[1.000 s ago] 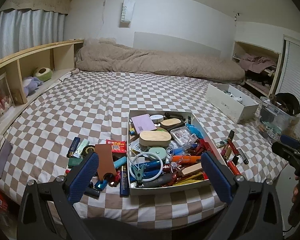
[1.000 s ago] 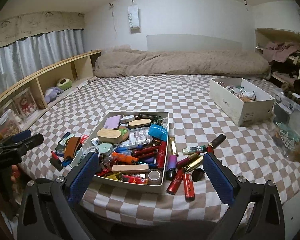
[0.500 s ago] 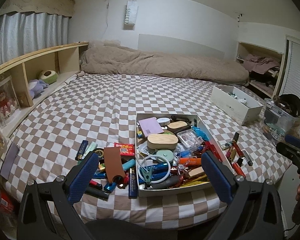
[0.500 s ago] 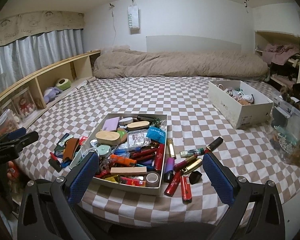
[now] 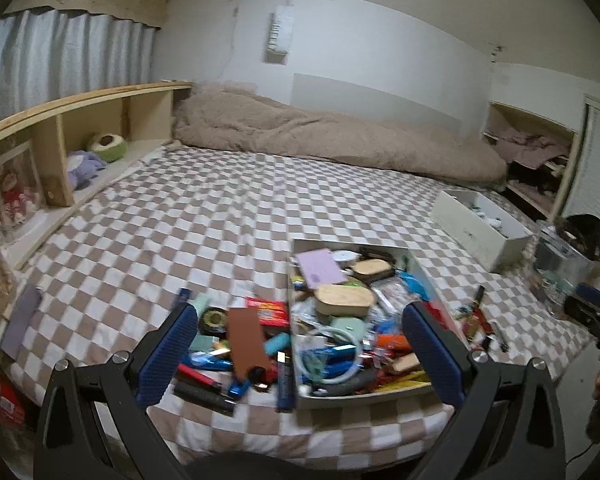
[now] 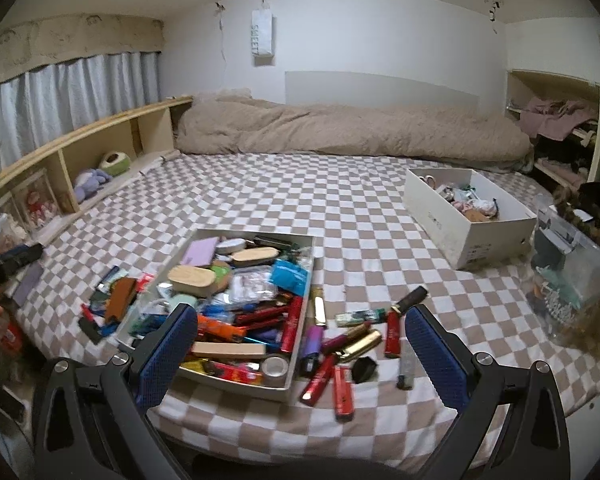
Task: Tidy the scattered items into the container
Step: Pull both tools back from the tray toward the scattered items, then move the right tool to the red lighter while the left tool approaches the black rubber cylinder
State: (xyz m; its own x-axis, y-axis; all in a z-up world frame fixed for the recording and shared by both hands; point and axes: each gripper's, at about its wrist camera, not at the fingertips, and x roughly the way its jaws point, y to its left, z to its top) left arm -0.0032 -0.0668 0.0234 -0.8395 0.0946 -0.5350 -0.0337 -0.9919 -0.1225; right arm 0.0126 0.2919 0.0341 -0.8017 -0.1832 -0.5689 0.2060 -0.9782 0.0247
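Meanwhile, both grippers — left gripper (image 5: 300, 344) and right gripper (image 6: 298, 346), jaws apart and empty — are being drawn back from the container (image 6: 296, 364); nothing is being gathered yet.

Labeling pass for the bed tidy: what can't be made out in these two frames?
- Left wrist view: motion blur smears the scattered pile; labels unreadable.
- Items low in the container: buried under others, both views.
- White box contents: too small to identify.
- Clear bin: cut off by the fisheye edge, right wrist view.
- Both grippers, left and right: open, empty.
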